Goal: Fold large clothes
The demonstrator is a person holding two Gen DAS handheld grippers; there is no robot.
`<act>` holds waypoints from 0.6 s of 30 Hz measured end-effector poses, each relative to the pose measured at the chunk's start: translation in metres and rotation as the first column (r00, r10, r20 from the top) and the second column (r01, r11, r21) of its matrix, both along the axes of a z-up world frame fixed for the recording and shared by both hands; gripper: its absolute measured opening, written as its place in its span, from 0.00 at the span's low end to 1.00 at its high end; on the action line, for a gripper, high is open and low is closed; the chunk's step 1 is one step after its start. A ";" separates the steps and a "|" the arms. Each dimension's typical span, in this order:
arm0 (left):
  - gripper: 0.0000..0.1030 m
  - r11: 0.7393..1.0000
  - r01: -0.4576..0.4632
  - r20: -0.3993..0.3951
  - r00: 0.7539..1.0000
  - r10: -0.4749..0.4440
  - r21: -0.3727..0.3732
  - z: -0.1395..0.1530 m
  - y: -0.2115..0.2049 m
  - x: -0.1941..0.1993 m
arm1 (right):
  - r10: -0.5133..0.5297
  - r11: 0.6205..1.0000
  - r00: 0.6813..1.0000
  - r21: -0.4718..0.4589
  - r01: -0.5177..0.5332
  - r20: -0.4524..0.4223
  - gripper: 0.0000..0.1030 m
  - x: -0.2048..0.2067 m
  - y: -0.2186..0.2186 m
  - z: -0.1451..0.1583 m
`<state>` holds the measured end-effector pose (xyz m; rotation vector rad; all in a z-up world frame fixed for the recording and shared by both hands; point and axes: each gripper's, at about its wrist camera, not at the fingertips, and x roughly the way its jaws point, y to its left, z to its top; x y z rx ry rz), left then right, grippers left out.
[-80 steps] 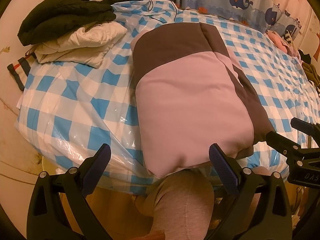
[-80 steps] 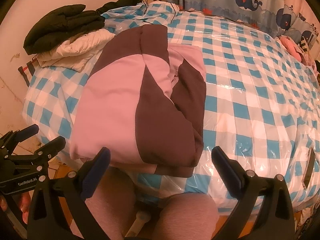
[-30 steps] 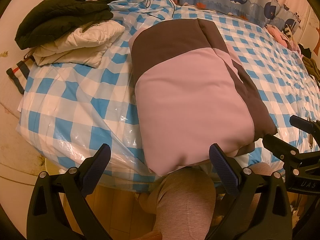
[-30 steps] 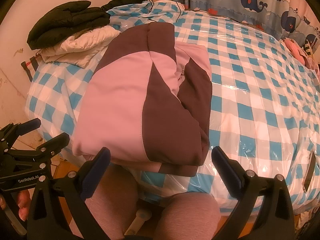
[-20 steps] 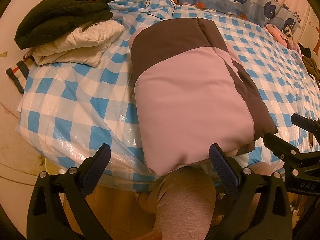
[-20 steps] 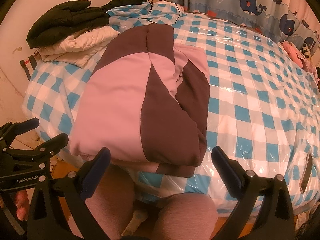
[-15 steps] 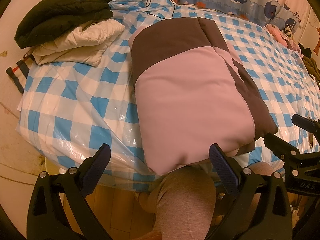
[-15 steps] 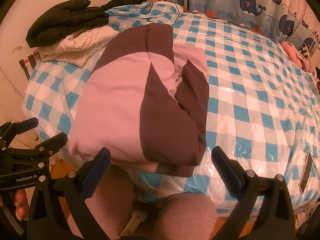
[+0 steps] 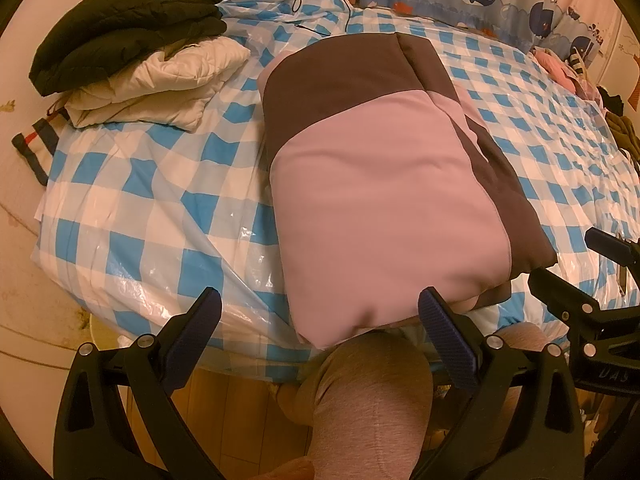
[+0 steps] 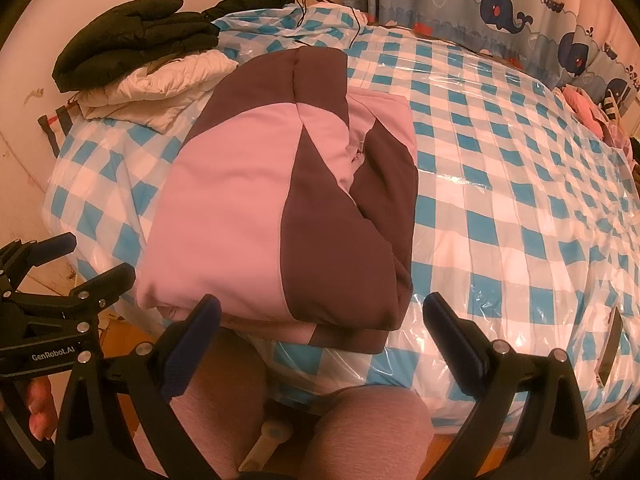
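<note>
The pink-and-brown jacket [image 9: 384, 200] is lying folded on the checked bed [image 9: 132, 208], its long axis running toward twelve o'clock. Both the left gripper [image 9: 320, 320] and right gripper [image 10: 320, 316] are hovering wide and empty at its near hem, at roughly equal reach.

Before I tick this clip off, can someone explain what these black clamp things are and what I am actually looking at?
Those are two handheld grippers, one in each of a person's hands, each carrying a wide-angle camera that looks out along its jaws. One picture comes from the left gripper, the other from the right gripper. Both stand with jaws wide apart, holding nothing. On the bed's blue-checked plastic cover lies a folded pink and brown jacket, its near edge hanging slightly over the bed edge. Behind it, to the left, a black garment lies on a folded cream quilted one. The grey shape below is the person's knee.
</note>
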<state>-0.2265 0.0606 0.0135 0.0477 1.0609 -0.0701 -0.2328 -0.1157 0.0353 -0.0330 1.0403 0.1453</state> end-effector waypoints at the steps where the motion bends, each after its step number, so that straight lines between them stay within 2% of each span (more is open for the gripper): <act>1: 0.92 1.000 0.000 0.000 1.000 0.000 -0.001 0.000 0.000 0.000 | -0.001 1.000 1.000 0.000 0.001 0.000 0.94 0.000 0.000 0.000; 18: 0.92 1.000 -0.001 -0.002 1.000 0.001 -0.001 0.000 0.000 0.000 | -0.003 1.000 1.000 0.000 0.003 -0.002 0.94 -0.001 0.003 0.000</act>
